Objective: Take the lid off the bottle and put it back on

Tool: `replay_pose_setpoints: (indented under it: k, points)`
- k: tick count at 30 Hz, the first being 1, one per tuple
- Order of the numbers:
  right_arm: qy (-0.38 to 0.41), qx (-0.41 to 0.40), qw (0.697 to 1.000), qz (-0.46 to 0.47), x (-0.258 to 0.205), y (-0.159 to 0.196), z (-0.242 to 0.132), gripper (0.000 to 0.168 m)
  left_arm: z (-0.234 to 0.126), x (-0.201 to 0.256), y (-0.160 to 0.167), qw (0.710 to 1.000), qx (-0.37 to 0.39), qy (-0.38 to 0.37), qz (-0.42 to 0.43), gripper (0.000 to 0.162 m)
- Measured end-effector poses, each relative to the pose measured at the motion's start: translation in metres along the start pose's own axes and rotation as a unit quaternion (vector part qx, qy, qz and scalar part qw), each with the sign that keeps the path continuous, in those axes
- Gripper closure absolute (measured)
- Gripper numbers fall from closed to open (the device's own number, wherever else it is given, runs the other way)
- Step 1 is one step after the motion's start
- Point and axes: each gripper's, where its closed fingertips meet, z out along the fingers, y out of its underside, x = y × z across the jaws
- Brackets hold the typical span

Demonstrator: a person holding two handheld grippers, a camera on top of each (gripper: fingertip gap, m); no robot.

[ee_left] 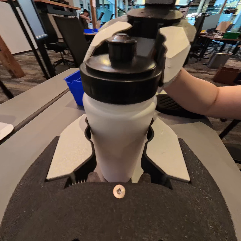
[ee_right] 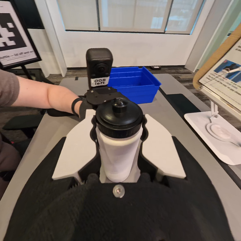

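From your left wrist view, your left gripper is closed narrowly on the white bottle; both wavy black finger pads press its sides below the shoulder. The bottle stands upright at the centre, matte and slightly translucent, with its black ribbed lid on and a pull spout on top. At twelve to one o'clock, your right gripper hangs around the lid, its white fingers on either side; whether they touch the lid is unclear. A blue bin sits at ten o'clock on the smooth grey table. Office chairs and desks fill the room behind.

From your right wrist view, the right gripper brackets the bottle, fingertips level with the lid. The pads lie very close to the lid, but contact cannot be confirmed. At eleven o'clock sits the left gripper with its black camera, behind the bottle. The open blue plastic bin rests on the table at one o'clock. A white stand base sits at three o'clock. A white wall with windows lies beyond.
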Motion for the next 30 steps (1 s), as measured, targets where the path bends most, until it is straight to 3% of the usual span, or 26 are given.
replay_pose_setpoints:
  k: [8, 12, 15, 21, 27, 30]
  points:
    - [0.175, 0.012, 0.984, 0.036, 0.018, -0.002, 0.013, 0.099, -0.009, -0.027, 0.001, 0.991, -0.011, -0.128, -0.024, 0.076]
    - [0.219, 0.004, 0.975, 0.041, 0.018, -0.002, 0.013, 0.099, -0.009, -0.029, 0.002, 0.989, -0.018, -0.146, -0.023, 0.076]
    - [0.183, -0.019, 0.982, 0.030, 0.016, -0.001, 0.012, 0.099, -0.008, -0.025, 0.001, 0.993, -0.009, -0.114, -0.018, 0.076]
    - [0.034, -0.020, 0.999, 0.000, 0.007, -0.001, -0.002, 0.086, -0.003, -0.013, 0.000, 0.999, 0.003, -0.039, -0.001, 0.076]
    - [-0.022, 0.019, 1.000, -0.001, 0.005, 0.002, -0.003, 0.088, -0.001, -0.005, 0.000, 1.000, 0.004, -0.010, 0.006, 0.076]
    - [-0.022, 0.030, 0.999, -0.015, 0.001, -0.001, -0.001, 0.100, -0.001, -0.004, 0.000, 1.000, 0.000, -0.012, 0.005, 0.076]
